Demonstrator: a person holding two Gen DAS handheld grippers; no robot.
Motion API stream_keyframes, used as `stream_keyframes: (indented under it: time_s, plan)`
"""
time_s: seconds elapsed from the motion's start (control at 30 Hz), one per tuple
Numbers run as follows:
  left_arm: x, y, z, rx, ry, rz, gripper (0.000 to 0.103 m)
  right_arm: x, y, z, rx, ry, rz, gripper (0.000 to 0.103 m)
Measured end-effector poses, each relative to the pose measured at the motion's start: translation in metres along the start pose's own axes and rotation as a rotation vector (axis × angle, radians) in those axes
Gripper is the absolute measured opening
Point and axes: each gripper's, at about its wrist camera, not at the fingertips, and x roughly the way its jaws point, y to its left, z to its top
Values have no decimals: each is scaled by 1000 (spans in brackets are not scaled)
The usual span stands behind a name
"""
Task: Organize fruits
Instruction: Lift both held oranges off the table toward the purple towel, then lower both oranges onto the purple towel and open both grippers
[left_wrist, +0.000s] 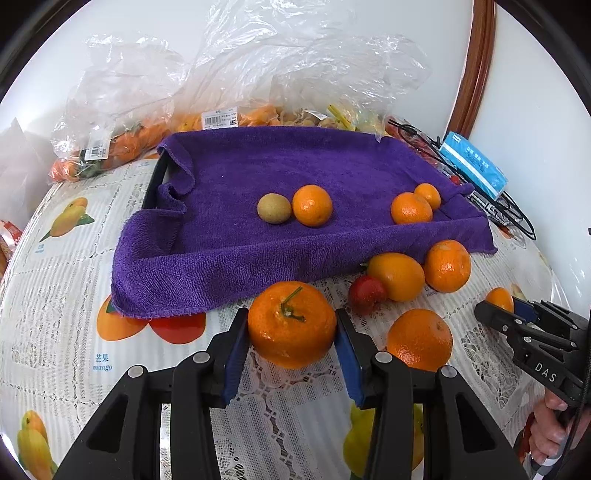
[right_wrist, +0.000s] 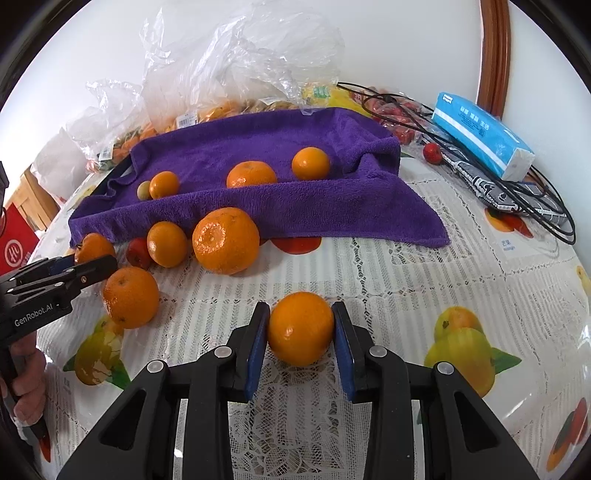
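My left gripper (left_wrist: 291, 328) is shut on a large stemmed tangerine (left_wrist: 291, 323), just in front of the purple-towel-lined tray (left_wrist: 229, 258). My right gripper (right_wrist: 300, 328) is shut on a smooth orange (right_wrist: 300, 326) on the tablecloth. The right gripper also shows in the left wrist view (left_wrist: 502, 306). On the towel lie a kiwi (left_wrist: 274, 208) and three oranges (left_wrist: 312, 205). Loose oranges (left_wrist: 420, 339) and a small red fruit (left_wrist: 367, 292) lie on the table before the tray.
Clear plastic bags of fruit (left_wrist: 122, 144) stand behind the tray. A blue tissue pack (right_wrist: 480, 134), black cables (right_wrist: 535, 206) and a patterned pouch (right_wrist: 491, 192) lie at the right. A red box (right_wrist: 16, 243) sits at the left edge.
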Motion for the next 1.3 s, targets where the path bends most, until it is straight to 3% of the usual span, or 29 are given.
stream_keyframes:
  time_s: [0.43,0.57,0.97,1.3]
  plan:
    - [-6,-7,2,13,-5,-1,42,-2,-7,0,48,-3,44,33]
    - [-15,-7,6,1,-22,-32,42,-3,-9,3,61,4,54,33]
    - [-16,0,4,-38,-54,-38,42,-1,-7,1,50,-10,7,33]
    - [-27,2,13,-38,-75,-45,42,-7,-8,30,62,-58,26,32]
